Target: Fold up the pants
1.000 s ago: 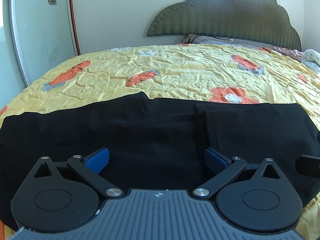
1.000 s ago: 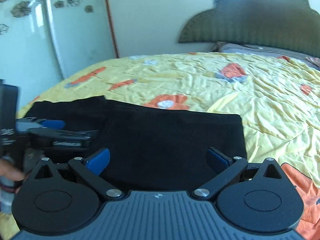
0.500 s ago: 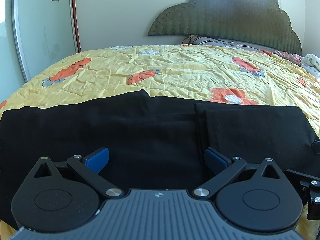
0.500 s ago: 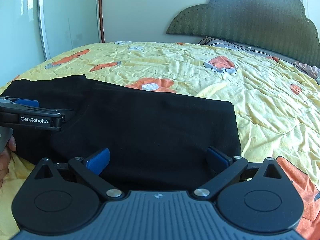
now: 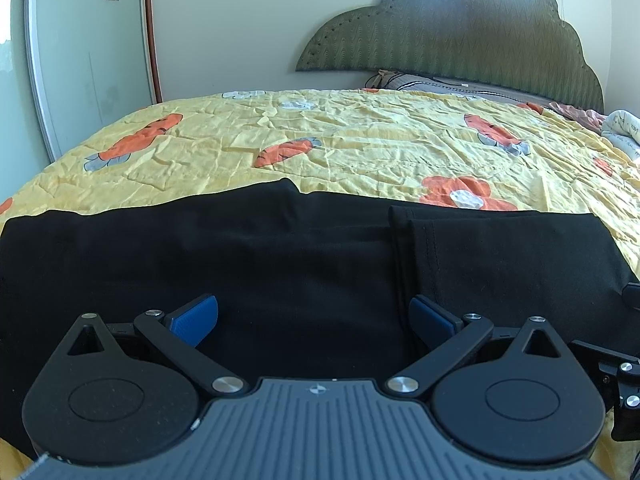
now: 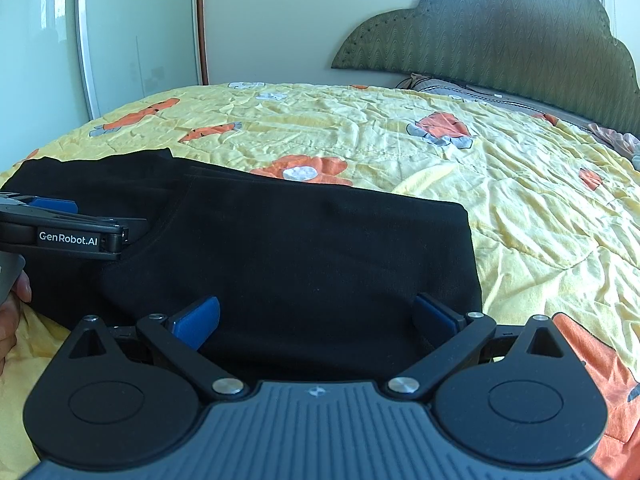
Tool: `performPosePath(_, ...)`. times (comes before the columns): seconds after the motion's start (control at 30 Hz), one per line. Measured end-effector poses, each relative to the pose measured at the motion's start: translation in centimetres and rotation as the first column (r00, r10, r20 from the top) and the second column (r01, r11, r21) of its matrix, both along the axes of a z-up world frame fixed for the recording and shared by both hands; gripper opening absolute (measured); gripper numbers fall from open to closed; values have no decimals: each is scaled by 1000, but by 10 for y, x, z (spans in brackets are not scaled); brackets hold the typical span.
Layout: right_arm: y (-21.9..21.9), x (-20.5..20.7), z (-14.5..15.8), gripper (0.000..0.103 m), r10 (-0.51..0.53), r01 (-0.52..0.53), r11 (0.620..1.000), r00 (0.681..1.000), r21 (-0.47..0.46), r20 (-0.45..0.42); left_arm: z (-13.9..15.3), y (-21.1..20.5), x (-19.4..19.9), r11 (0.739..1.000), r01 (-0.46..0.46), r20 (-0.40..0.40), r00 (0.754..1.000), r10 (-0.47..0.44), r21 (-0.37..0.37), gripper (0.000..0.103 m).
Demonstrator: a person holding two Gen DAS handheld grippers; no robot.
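Black pants (image 5: 240, 264) lie flat across the near part of a bed, with a folded-over part on the right whose hem edge (image 5: 404, 248) runs front to back. My left gripper (image 5: 314, 316) is open and empty above the pants near that hem. My right gripper (image 6: 316, 314) is open and empty above the folded part of the pants (image 6: 320, 248), close to their right edge. The left gripper's side (image 6: 72, 236) shows at the left of the right wrist view, above the pants.
The bed has a yellow quilt (image 5: 360, 140) with orange flowers. A green padded headboard (image 5: 460, 40) and pillows stand at the far end. A glass wardrobe door (image 5: 80, 60) stands at the left. A hand (image 6: 12, 304) shows at the left edge.
The right gripper swung right and steadied over the folded part. The left gripper shifted slightly and steadied. Both stayed open; the pants did not move.
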State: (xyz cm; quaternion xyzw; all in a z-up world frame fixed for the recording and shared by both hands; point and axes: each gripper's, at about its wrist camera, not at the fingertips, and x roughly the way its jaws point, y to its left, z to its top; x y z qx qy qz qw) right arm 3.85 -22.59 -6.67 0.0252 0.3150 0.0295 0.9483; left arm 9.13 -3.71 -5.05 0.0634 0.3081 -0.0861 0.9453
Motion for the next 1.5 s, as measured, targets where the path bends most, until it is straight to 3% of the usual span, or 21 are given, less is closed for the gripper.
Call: performPosePath(1.5,-2,0,-1,103,-2,2,1000,1000,19,-3,-1,2,1,1000,-4,-13,1000,4,-28,103)
